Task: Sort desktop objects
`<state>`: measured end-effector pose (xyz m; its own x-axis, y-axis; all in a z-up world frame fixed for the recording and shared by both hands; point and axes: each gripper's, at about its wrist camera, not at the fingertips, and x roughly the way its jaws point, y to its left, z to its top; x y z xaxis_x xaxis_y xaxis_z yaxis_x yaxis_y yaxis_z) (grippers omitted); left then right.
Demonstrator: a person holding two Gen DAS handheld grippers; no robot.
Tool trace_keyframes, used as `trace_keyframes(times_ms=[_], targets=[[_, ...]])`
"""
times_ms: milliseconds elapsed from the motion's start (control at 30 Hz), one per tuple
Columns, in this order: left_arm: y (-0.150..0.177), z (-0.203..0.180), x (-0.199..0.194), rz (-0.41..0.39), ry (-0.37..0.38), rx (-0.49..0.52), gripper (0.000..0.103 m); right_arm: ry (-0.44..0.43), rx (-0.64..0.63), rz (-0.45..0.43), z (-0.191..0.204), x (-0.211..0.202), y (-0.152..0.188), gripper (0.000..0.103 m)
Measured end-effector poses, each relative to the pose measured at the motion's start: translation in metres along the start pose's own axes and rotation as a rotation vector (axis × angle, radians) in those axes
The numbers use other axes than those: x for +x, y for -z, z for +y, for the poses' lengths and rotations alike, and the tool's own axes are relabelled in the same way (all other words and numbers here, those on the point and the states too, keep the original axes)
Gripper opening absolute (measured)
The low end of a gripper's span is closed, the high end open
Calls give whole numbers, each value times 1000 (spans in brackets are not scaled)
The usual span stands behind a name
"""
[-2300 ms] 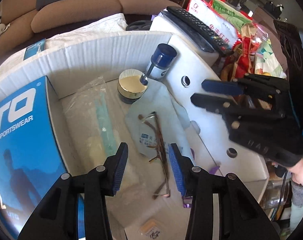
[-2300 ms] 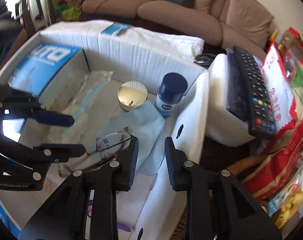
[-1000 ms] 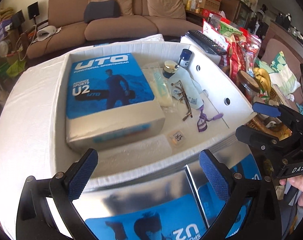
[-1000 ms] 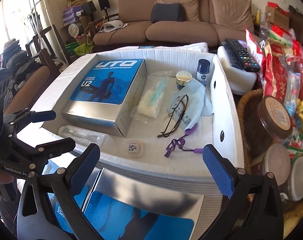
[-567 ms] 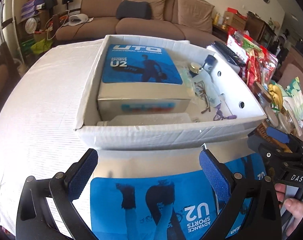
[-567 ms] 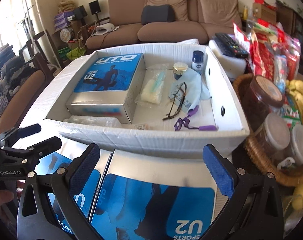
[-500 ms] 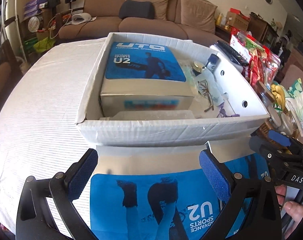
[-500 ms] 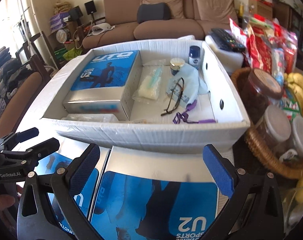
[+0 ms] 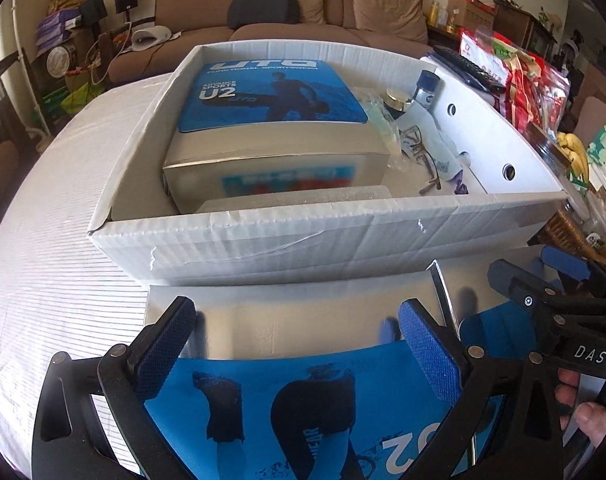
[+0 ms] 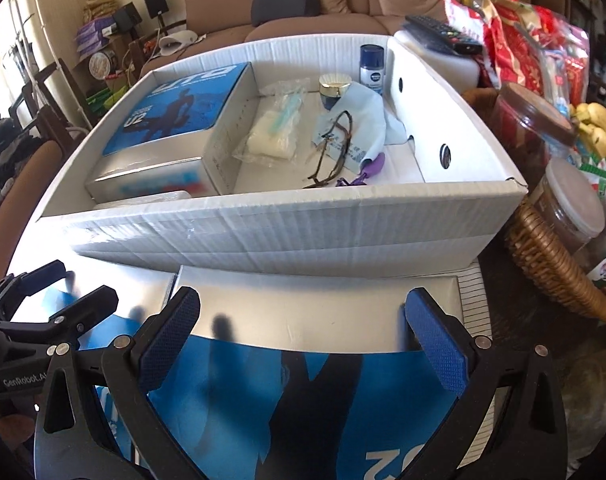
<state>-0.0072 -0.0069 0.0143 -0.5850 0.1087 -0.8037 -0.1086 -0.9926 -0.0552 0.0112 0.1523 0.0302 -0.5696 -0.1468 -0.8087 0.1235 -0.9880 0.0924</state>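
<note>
Corrugated cardboard tray [image 10: 287, 220], glossy silver box [image 9: 271, 160].

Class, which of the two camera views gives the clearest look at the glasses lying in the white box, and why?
The right wrist view: the glasses lie in full sight on the pale blue cloth, frame and arms traceable. In the left wrist view the glasses are smaller, squeezed between the blue and silver box and the white box's wall.

The label on the front of the blue box [image 9: 275, 178] inside the white carton [image 9: 303, 236] is blurred. The glasses [image 9: 421, 160] are partly hidden behind the carton's near wall. The flat box [image 10: 303, 400] before the carton is cut off below.
</note>
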Motion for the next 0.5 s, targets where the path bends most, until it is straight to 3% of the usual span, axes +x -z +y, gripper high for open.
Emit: trace_keyframes(times_ms=[200,500], targets=[[-7,-3,9,10,-67,-26,103,95,-30,27,6,11,-4,103],[-6,-4,10,5,-76,-31,103,103,-22,22,5,11,-4,103]])
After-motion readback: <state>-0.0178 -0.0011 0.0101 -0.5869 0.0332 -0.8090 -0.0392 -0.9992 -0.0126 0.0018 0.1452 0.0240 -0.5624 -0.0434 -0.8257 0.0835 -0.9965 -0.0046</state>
